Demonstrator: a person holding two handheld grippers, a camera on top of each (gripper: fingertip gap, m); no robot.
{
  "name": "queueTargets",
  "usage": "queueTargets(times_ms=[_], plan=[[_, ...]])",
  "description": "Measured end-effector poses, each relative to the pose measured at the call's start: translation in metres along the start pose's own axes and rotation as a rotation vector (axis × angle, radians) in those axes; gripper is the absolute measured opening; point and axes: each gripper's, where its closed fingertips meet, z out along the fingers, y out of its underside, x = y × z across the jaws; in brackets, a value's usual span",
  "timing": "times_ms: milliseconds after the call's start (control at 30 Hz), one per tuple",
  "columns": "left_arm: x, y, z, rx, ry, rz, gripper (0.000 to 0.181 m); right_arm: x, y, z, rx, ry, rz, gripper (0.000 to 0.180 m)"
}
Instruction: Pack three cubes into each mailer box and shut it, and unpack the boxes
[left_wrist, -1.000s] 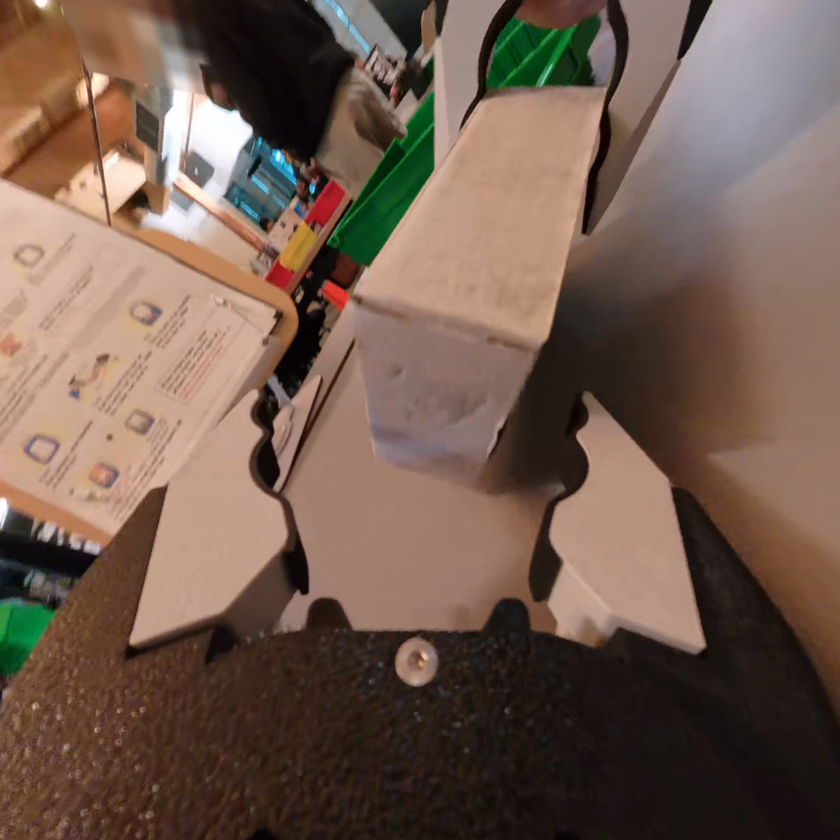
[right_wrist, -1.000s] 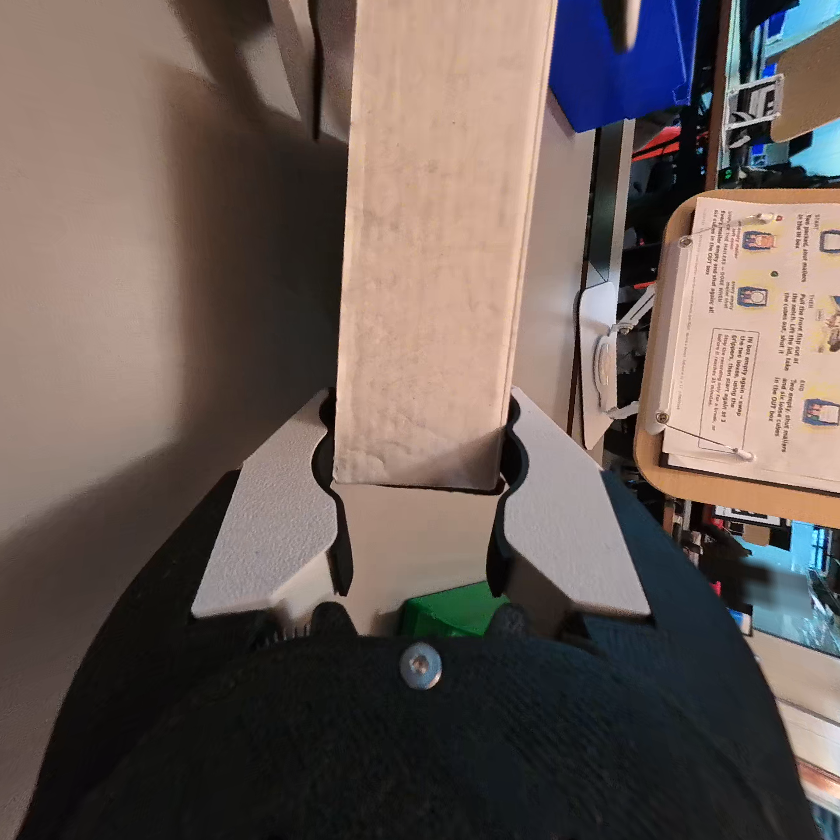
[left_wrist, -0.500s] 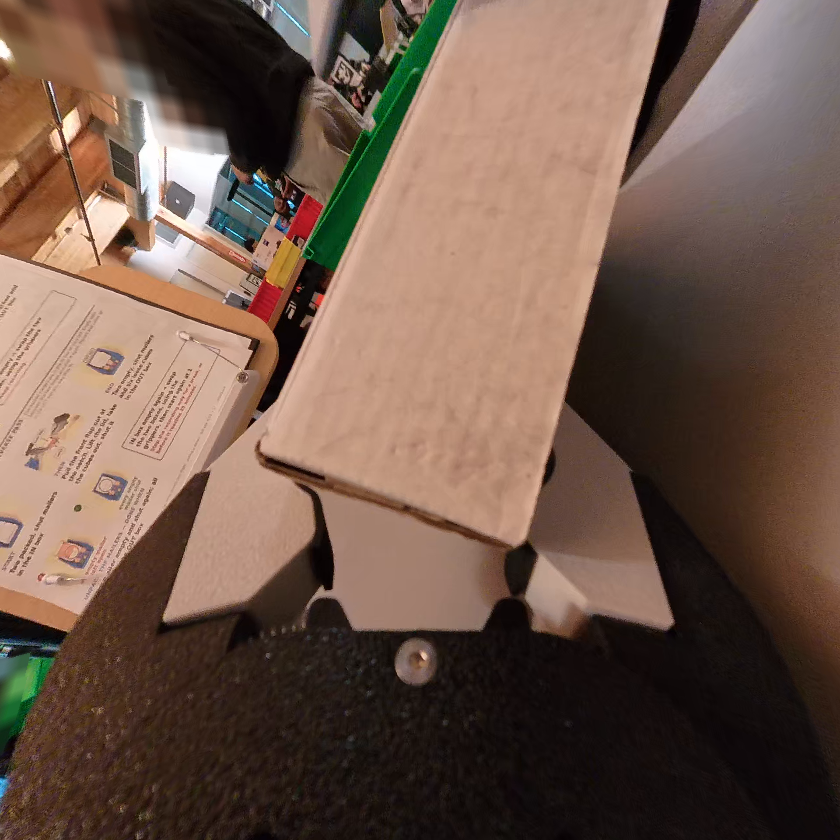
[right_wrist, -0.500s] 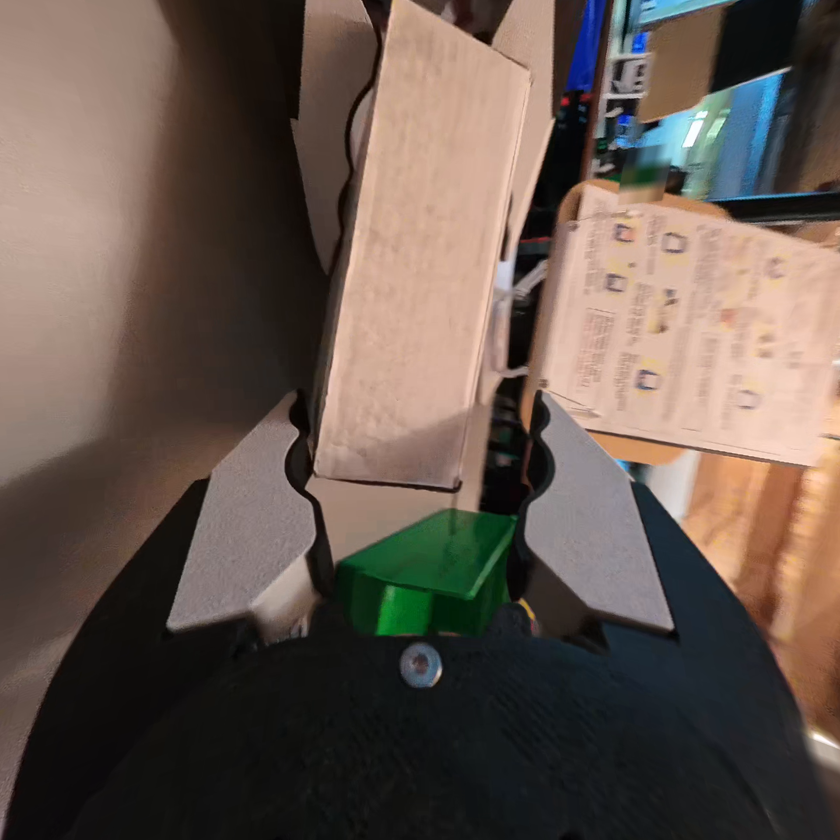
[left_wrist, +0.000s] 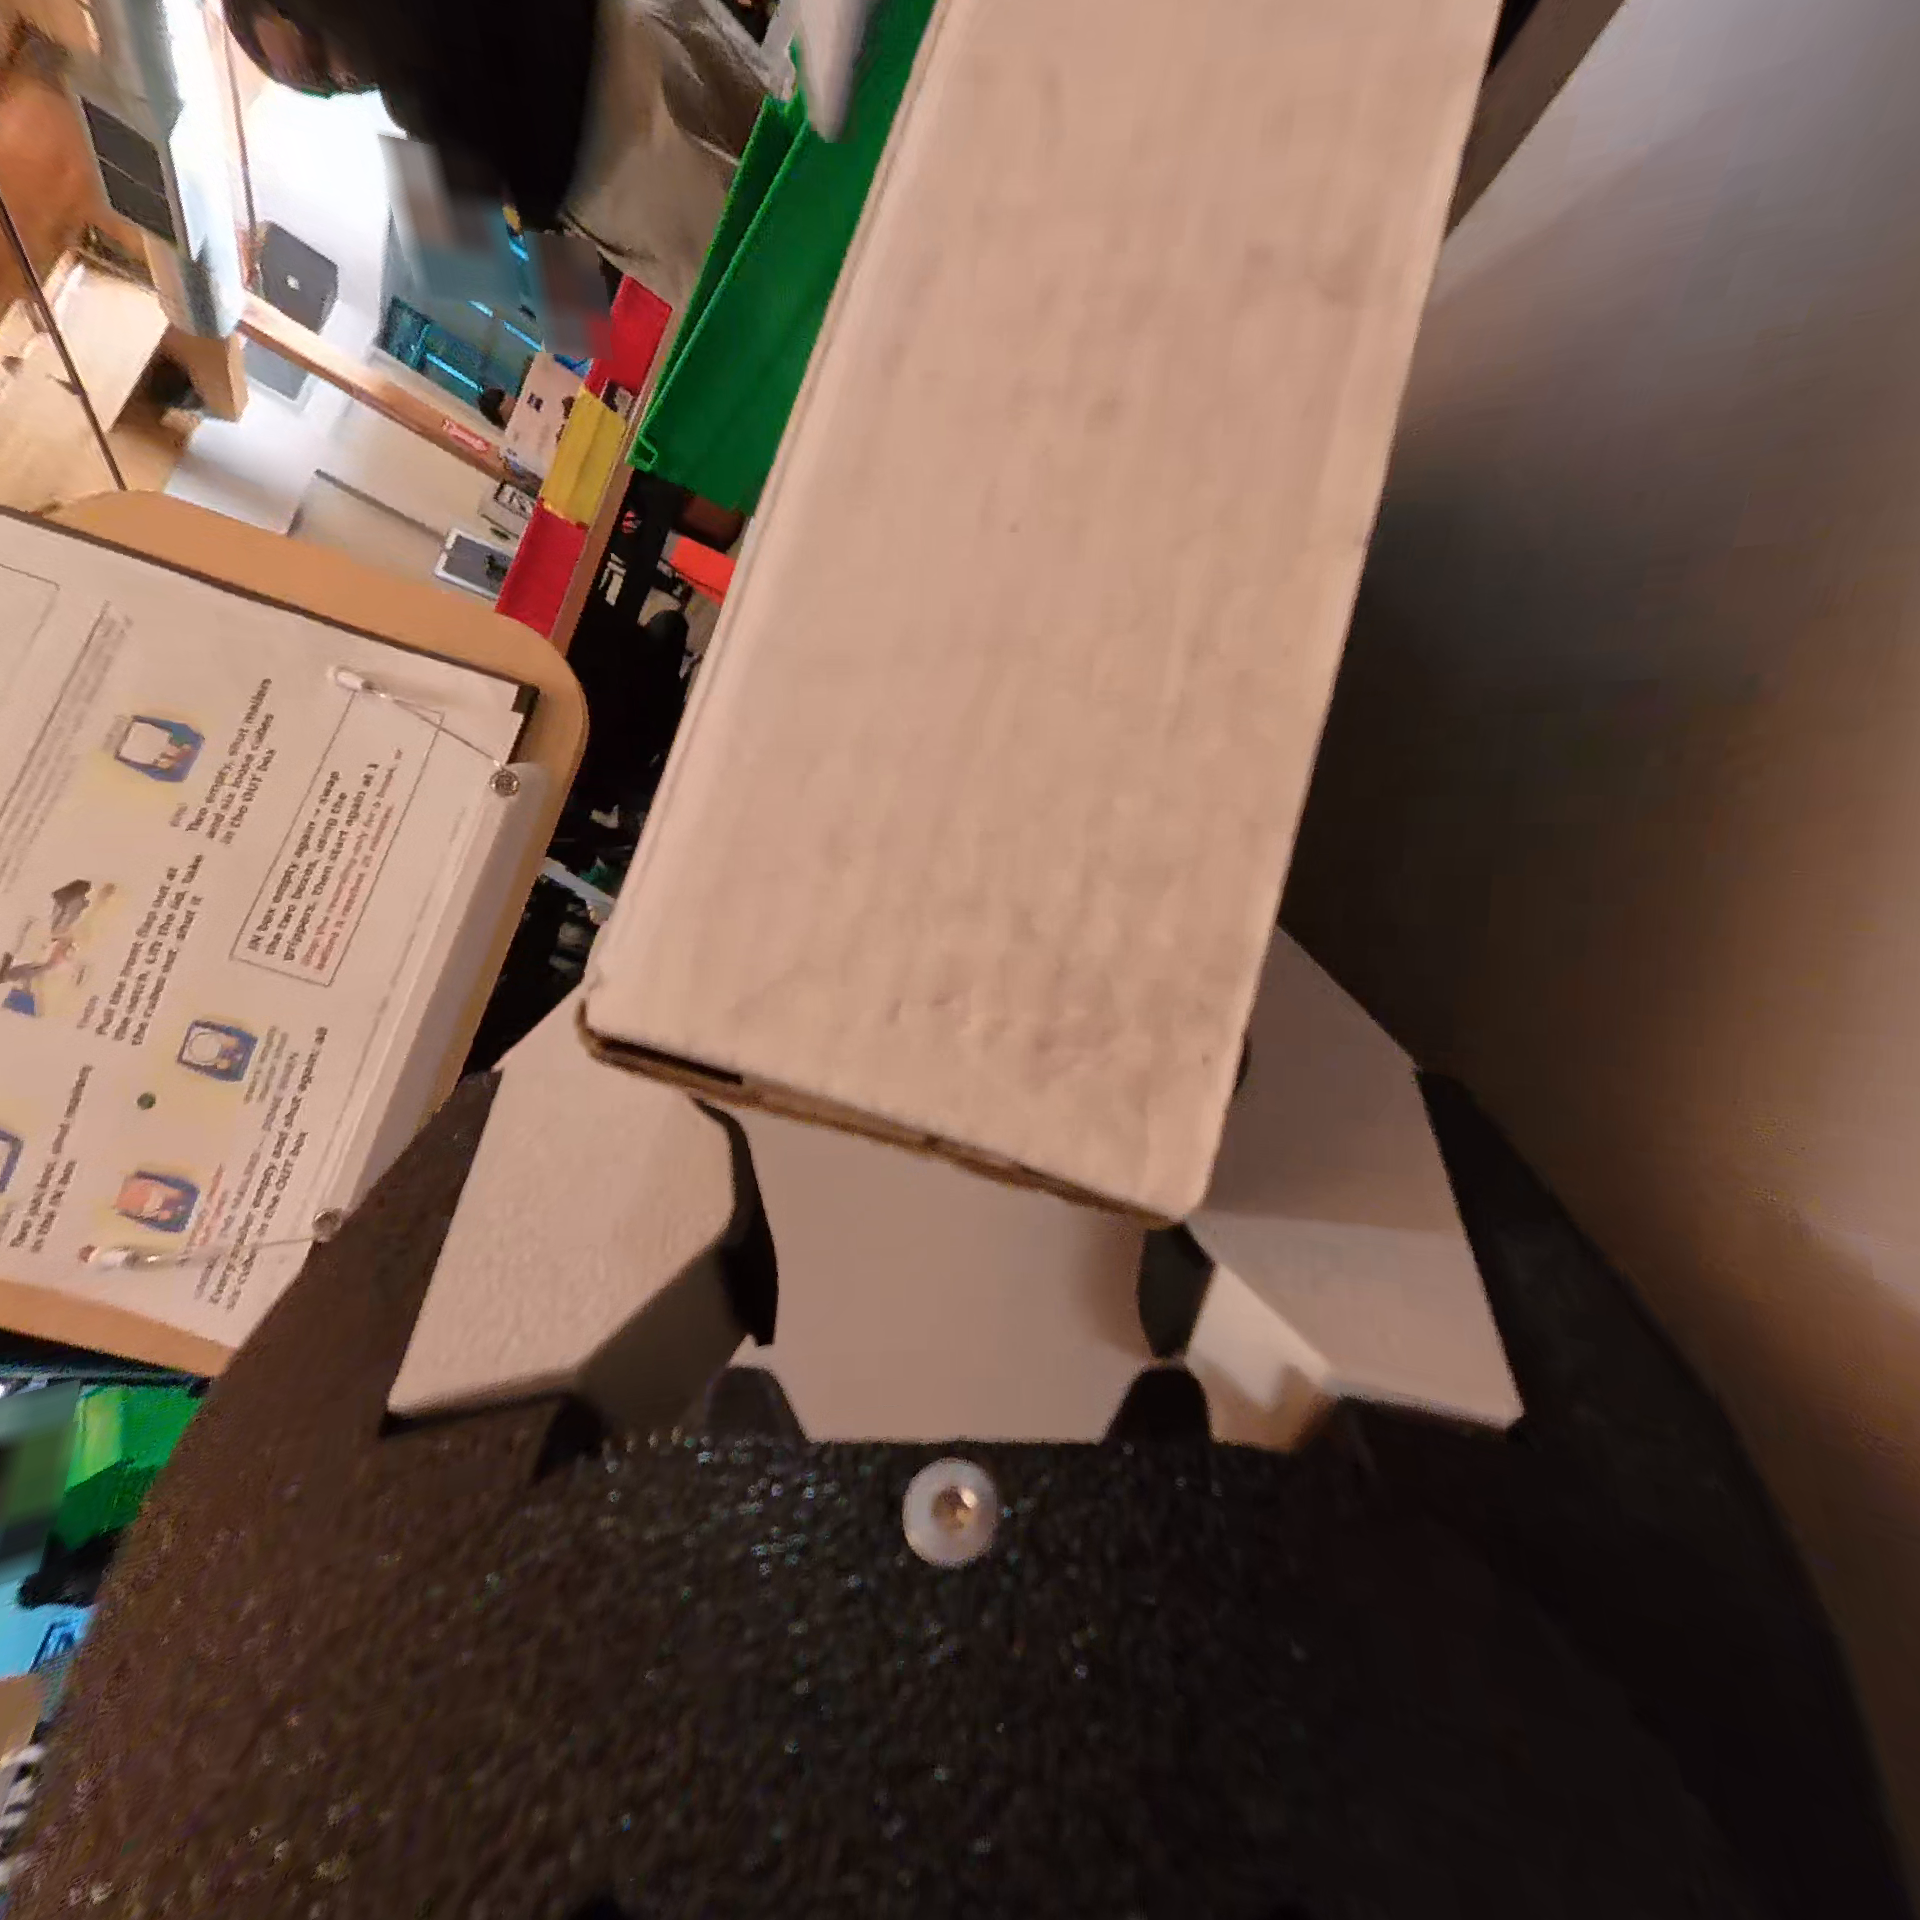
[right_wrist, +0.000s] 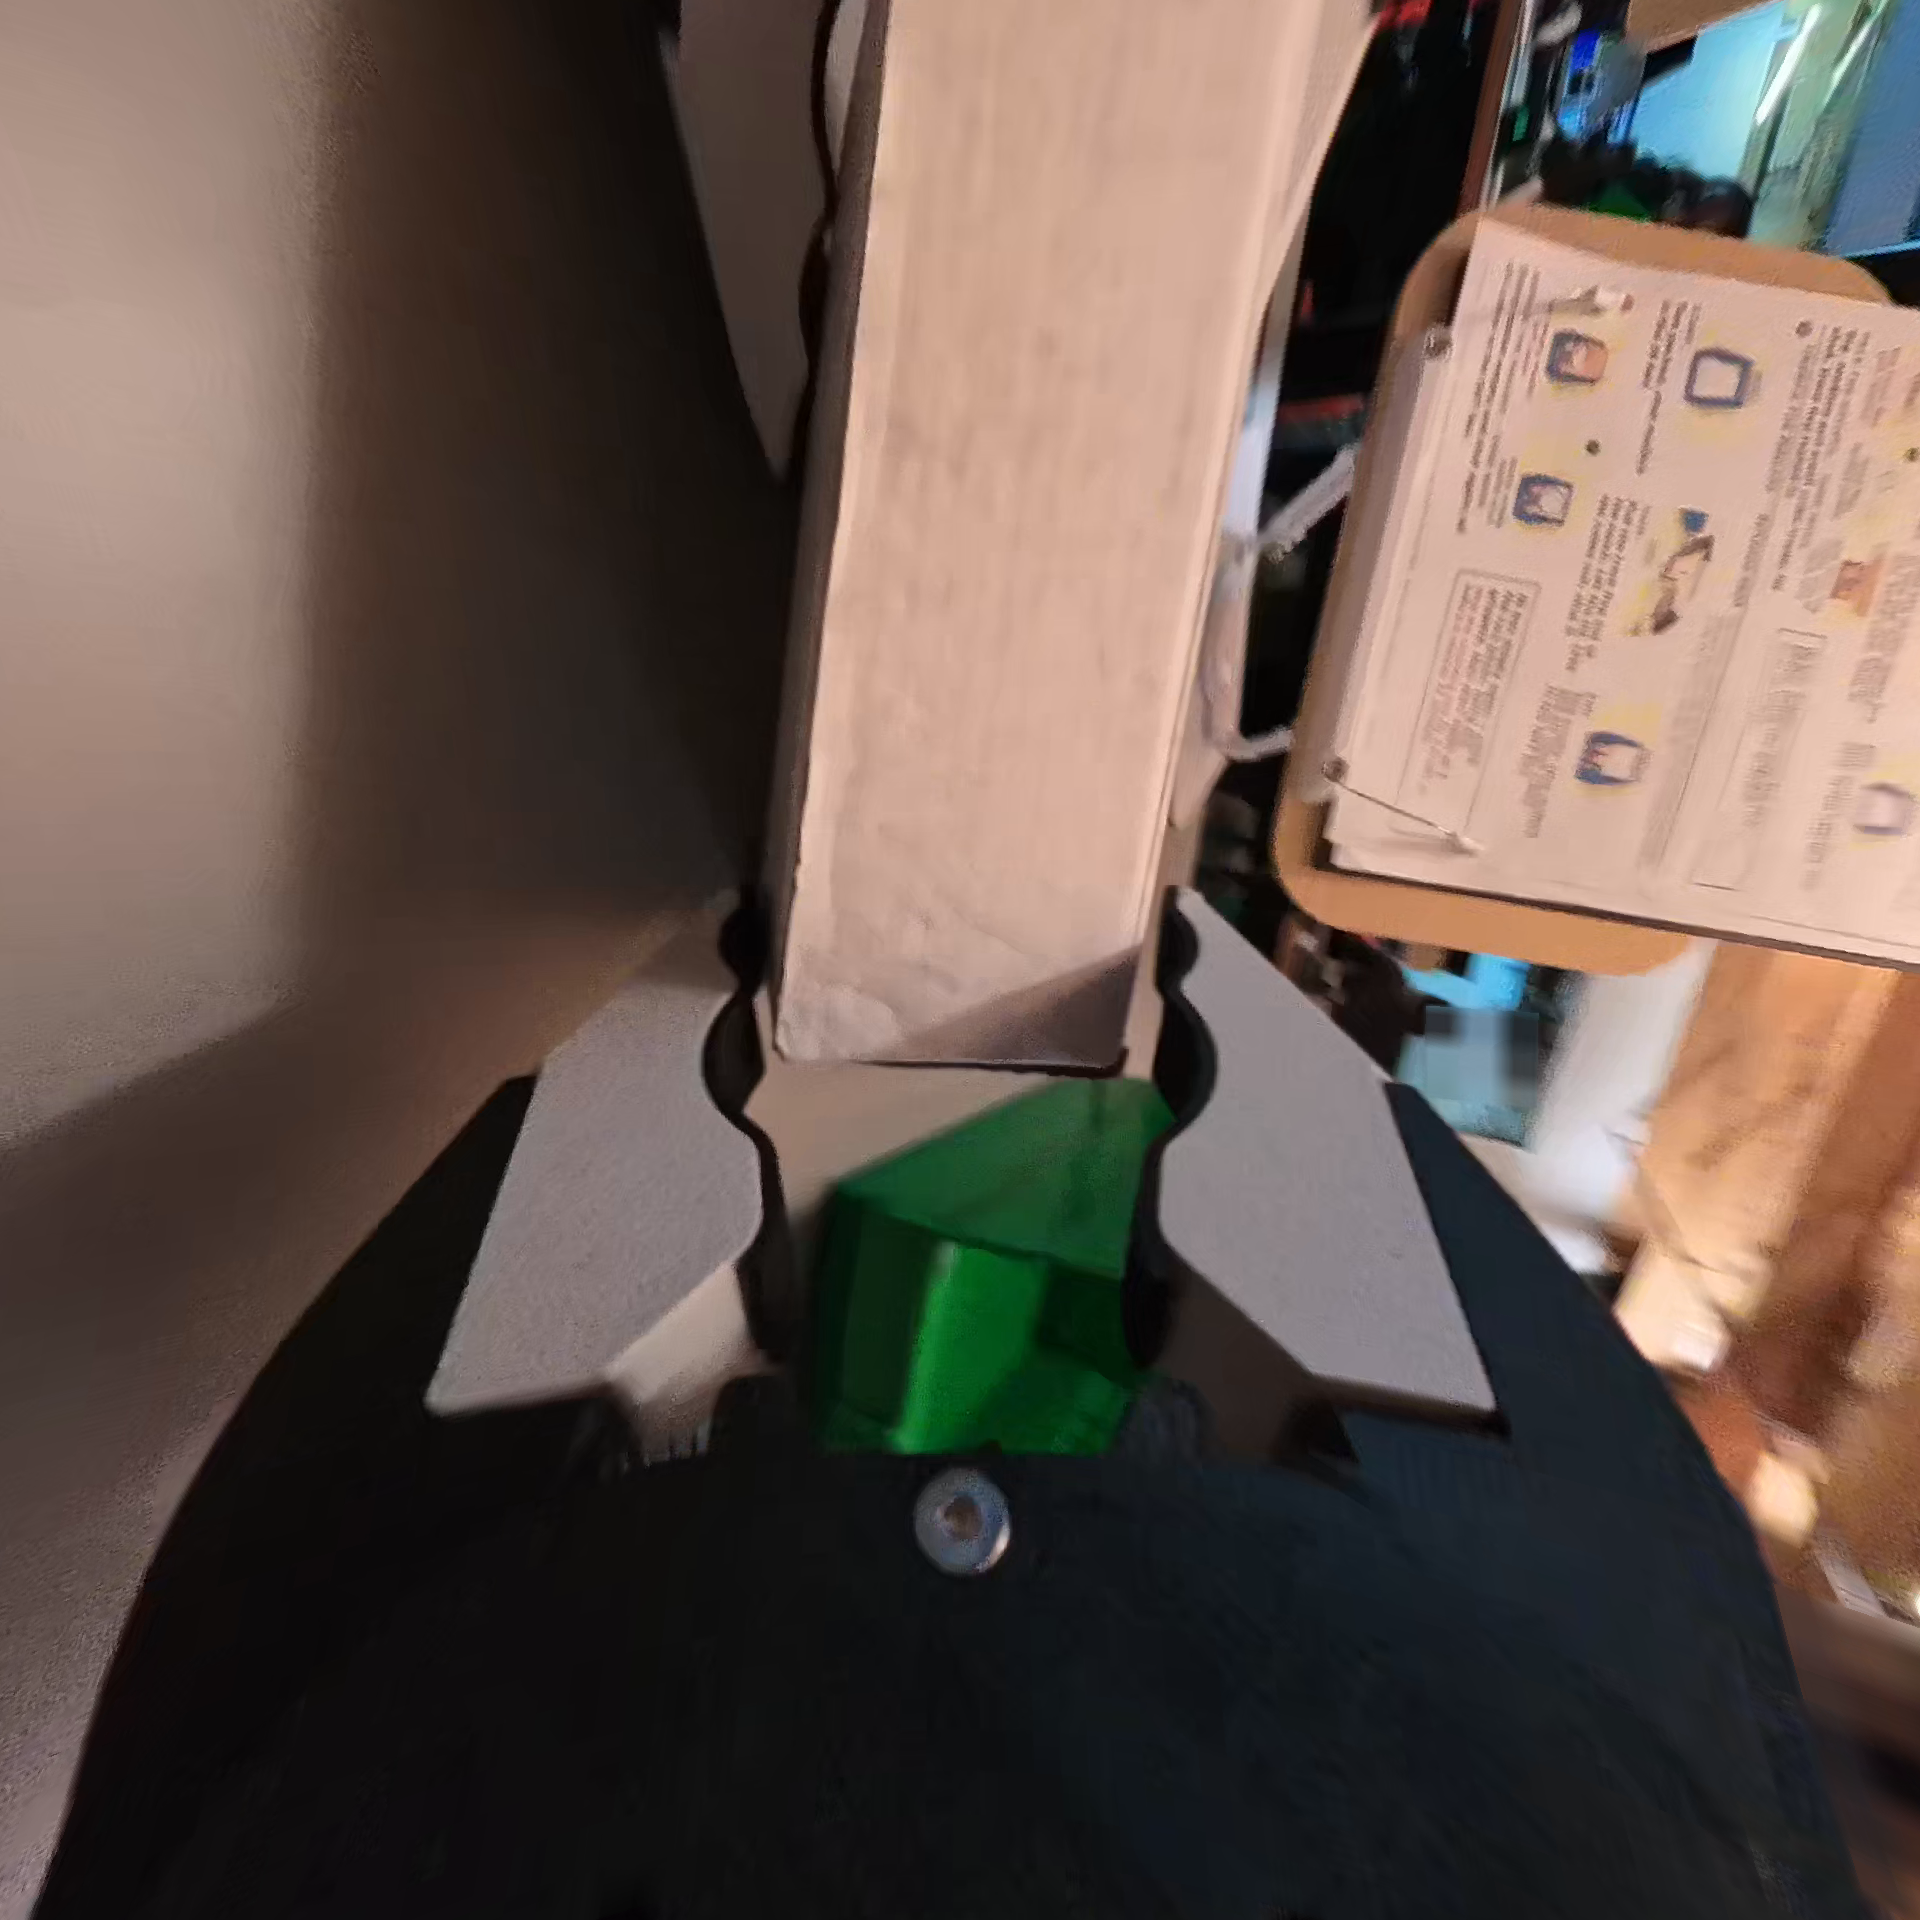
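A white cardboard mailer box (left_wrist: 1018, 623) is held in the air, tilted, between both grippers, one at each end. My left gripper (left_wrist: 935, 1174) is shut on its near end, with a finger on each side. In the right wrist view the same box (right_wrist: 997, 582) runs away from me, and my right gripper (right_wrist: 956, 997) is closed on its end. The left gripper's white finger (right_wrist: 748, 270) shows at the box's far end. A green plastic thing (right_wrist: 987, 1278) lies below my right fingers; I cannot tell if it is a cube or a bin. The box is shut, so its inside is hidden.
A green bin (left_wrist: 748, 343) stands behind the box. A board with a printed instruction sheet (left_wrist: 208, 935) stands at the left and also shows in the right wrist view (right_wrist: 1662, 582). The pale table top (left_wrist: 1662, 831) fills one side. A person (left_wrist: 582, 125) is in the background.
My left gripper moved up to the box's end and closed on it. My right gripper opened briefly, then narrowed on the box again. The box tilted, and the green thing came into view.
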Motion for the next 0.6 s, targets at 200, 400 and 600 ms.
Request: queueTargets(times_ms=[200,400,600], plan=[[-0.005,0.008,0.0,-0.08,-0.011,-0.05,0.085,0.017,-0.012,-0.014,-0.075,0.178,-0.167,0.087],[-0.007,0.013,0.001,-0.111,-0.012,-0.084,0.085,0.02,-0.029,-0.021,-0.026,0.2,-0.169,0.078],[-0.008,0.014,0.001,-0.129,-0.017,-0.097,0.085,0.013,-0.033,-0.014,-0.033,0.141,-0.249,0.043]])
